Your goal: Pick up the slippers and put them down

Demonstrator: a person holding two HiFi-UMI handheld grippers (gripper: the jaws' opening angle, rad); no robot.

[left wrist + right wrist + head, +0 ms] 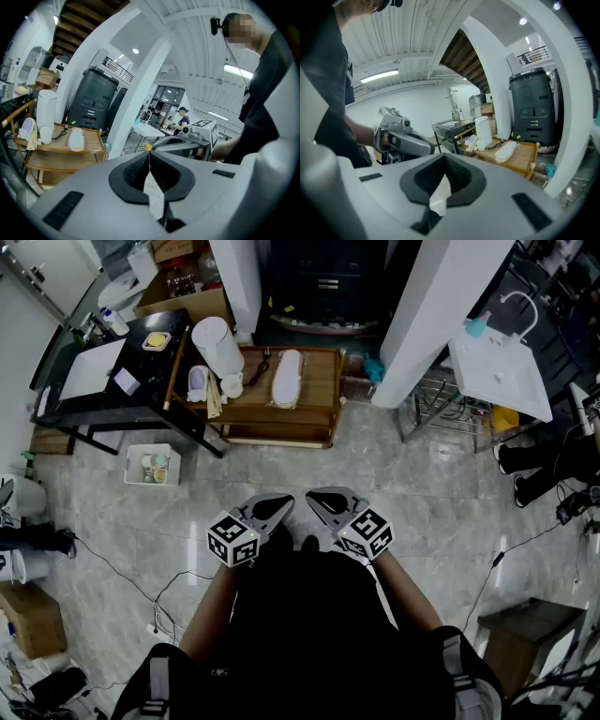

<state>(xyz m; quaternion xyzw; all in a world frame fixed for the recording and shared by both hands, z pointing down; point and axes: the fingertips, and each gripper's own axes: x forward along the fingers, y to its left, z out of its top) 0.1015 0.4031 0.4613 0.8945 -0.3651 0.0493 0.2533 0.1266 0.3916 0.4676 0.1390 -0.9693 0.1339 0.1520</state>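
At chest height, nearest the camera, the grey two-jaw left gripper (281, 505) and right gripper (317, 499) are held side by side, tips nearly meeting, each with its jaws closed together on nothing. Judged from this, the pick-up has not begun: the next move calls for a walk toward twelve o'clock, then opened jaws lowered over the target. Across the grey tiled floor (412, 484), a thin black cable (122, 573) trails at eight o'clock and a white slatted plastic basket (153, 465) stands at ten o'clock, both off the direct path. Farther, at twelve o'clock, the flat white slipper (286, 378) lies on the low wooden table (319, 395). To its left stand a small white cup (232, 385), a tall white cylindrical container (217, 345) and a pale lavender-and-white item (198, 382), possibly the second slipper. The white square pillar (441, 306) at one o'clock crowds the table's right end.
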